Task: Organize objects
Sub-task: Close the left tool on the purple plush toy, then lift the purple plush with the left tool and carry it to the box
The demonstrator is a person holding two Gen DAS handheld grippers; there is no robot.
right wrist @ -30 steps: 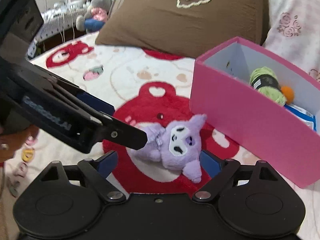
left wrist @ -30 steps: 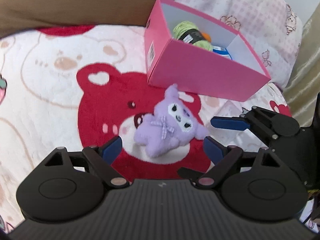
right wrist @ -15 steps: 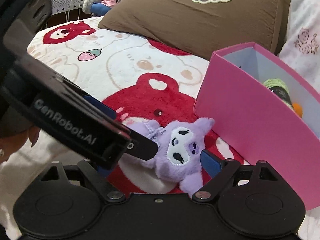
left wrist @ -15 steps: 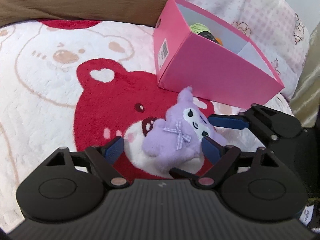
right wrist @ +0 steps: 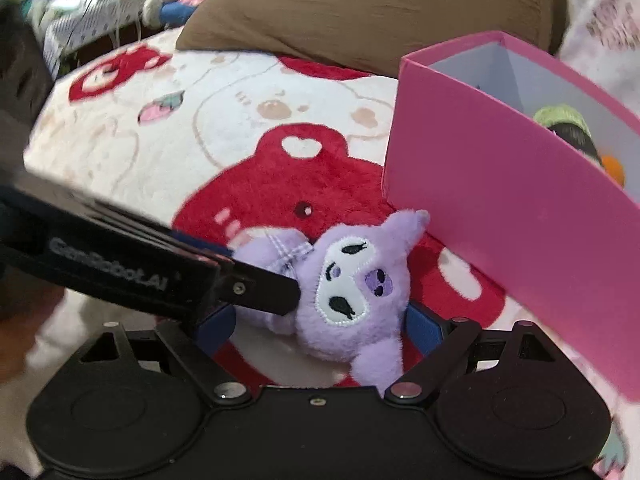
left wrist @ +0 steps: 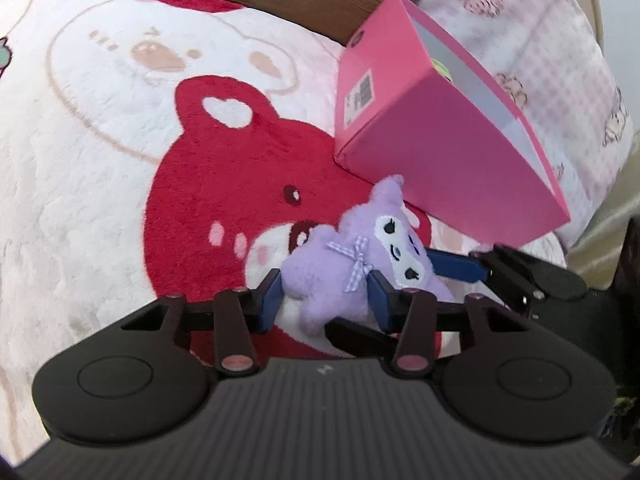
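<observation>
A small purple plush toy [left wrist: 352,256] with a white face and a checked bow lies on the red bear print of the blanket, just in front of the open pink box [left wrist: 448,160]. My left gripper [left wrist: 325,298] is closing, and its blue pads press the plush's body from both sides. In the right wrist view the plush [right wrist: 352,280] has its head between the wide-apart pads of my open right gripper [right wrist: 320,328], which do not squeeze it. One black left finger [right wrist: 256,290] reaches in from the left. The pink box [right wrist: 500,208] stands at the right.
A green yarn ball [right wrist: 560,118] and something orange [right wrist: 614,166] sit inside the box. A brown pillow [right wrist: 360,12] lies behind the white and red blanket [right wrist: 224,128]. A pink patterned pillow [left wrist: 540,48] is behind the box. Cluttered furniture shows far left.
My left gripper sank onto the plush and its jaws narrowed from wide apart to pressing its body. The right gripper edged closer, with the plush's head now between its pads.
</observation>
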